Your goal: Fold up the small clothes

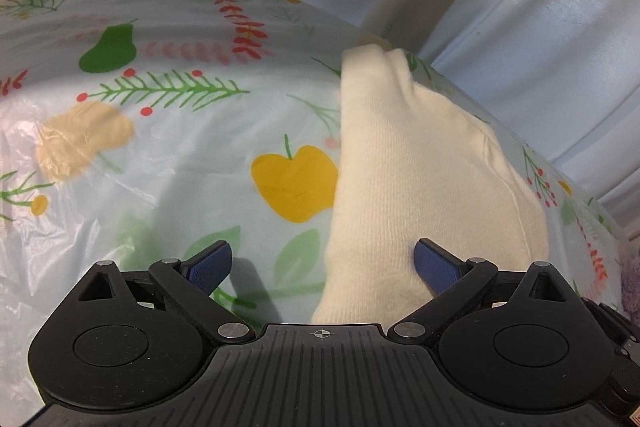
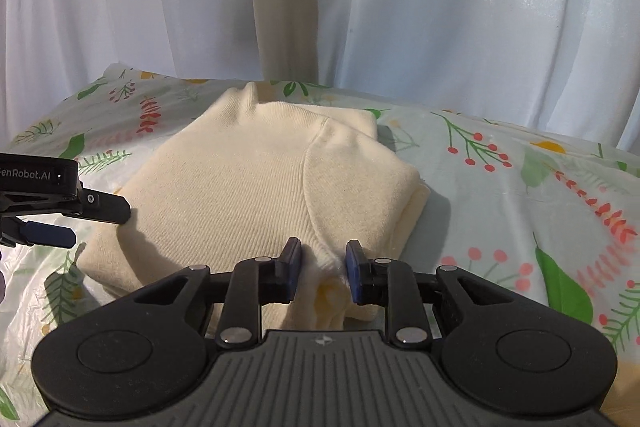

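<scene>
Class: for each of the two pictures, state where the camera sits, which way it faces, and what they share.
Left wrist: on the left claw, facing along the floral plastic sheet; its open blue fingers show.
Right wrist: on the right claw, facing the white curtain; its fingers straddle a garment edge, and the left claw shows.
Shared: the folded cream knitted garment.

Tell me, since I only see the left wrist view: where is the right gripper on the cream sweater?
Observer: The right gripper is at the near edge of the cream sweater, with a ridge of knit between its close-set fingers. I cannot tell whether it is clamped.
Operator: Is anything folded yet?
Observer: A seamed flap lies folded over the sweater's right side.
Operator: And my left gripper from outside?
Observer: The left gripper sits open at the sweater's left edge.
</scene>
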{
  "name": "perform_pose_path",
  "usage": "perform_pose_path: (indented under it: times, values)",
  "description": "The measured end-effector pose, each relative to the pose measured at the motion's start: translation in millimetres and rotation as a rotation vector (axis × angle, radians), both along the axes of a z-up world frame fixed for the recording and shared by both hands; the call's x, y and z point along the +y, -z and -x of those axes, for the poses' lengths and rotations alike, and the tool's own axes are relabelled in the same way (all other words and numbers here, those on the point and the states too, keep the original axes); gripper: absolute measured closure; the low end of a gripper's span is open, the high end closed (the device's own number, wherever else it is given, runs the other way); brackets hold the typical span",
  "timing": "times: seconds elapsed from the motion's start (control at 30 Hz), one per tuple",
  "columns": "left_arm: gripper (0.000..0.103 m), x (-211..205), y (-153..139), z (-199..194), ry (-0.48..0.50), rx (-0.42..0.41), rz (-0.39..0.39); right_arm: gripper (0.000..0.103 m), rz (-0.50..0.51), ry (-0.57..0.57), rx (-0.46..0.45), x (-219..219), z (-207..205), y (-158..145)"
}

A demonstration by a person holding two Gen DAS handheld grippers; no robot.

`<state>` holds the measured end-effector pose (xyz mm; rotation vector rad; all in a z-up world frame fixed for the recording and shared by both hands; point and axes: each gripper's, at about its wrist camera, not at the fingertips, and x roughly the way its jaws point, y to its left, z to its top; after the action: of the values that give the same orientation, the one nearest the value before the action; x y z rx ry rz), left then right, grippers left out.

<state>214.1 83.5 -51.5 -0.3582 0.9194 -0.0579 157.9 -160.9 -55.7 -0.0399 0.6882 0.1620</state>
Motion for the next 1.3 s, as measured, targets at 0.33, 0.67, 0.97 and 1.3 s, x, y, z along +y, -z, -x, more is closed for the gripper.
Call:
perform_pose_path:
  times: [0.33, 0.67, 0.97, 1.3]
  values:
    - [0.000, -1, 3, -4, 0.010, 0.015, -0.002, 0.079, 0.075, -0.046, -0.062, 5, 6, 10]
    - [0.000, 0, 3, 0, 0.053, 0.014, -0.039, 0.067, 0.151, -0.026, -0.045, 15, 9, 3]
    - [0.000, -3, -11, 55, 0.068, 0.023, -0.280, 0.016, -0.005, 0.102, 0.279, -5, 54, 6]
    - [0.000, -15, -11, 79, 0.112, 0.118, -0.427, 0.004, 0.055, 0.162, 0.348, 17, 81, -18]
